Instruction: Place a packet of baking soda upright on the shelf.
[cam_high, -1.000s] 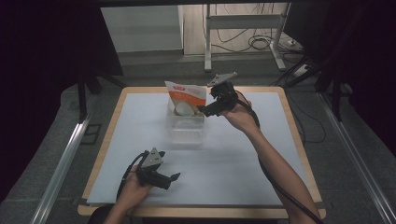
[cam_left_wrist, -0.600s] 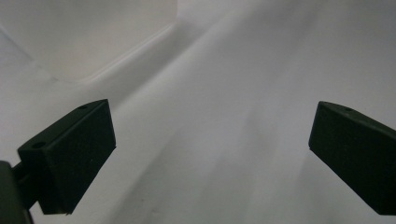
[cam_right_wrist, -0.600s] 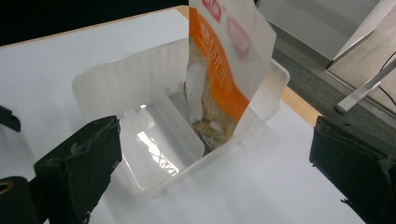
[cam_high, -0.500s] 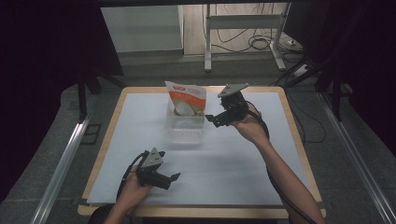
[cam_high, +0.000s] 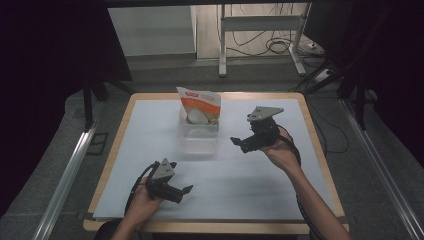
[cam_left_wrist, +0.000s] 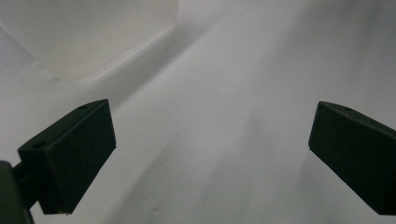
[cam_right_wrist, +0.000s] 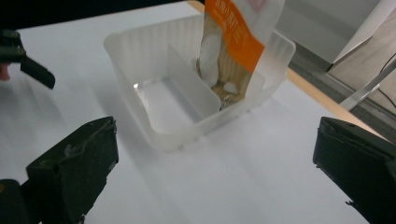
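An orange-and-white snack pouch (cam_high: 200, 106) (cam_right_wrist: 236, 37) stands upright in the far compartment of a clear plastic bin (cam_high: 199, 136) (cam_right_wrist: 154, 84) split by a divider. The bin's near compartment holds nothing. My right gripper (cam_high: 239, 144) (cam_right_wrist: 215, 172) hovers open to the right of the bin, apart from it, with nothing between its jaws. Near the table's front edge my left gripper (cam_high: 186, 192) (cam_left_wrist: 208, 158) rests low over the white surface, open and holding nothing. A corner of the bin (cam_left_wrist: 93, 37) shows ahead of it.
The white mat (cam_high: 260, 185) covers a wood-rimmed table (cam_high: 325, 165). Beyond the far edge stand a metal frame's legs and loose cables (cam_high: 270, 45) on the floor. Rails (cam_high: 65, 170) run along both sides of the table.
My right gripper has let go of the pouch and drawn back right and toward the person, its jaws now open. The pouch stays standing in the bin. The left gripper has not moved.
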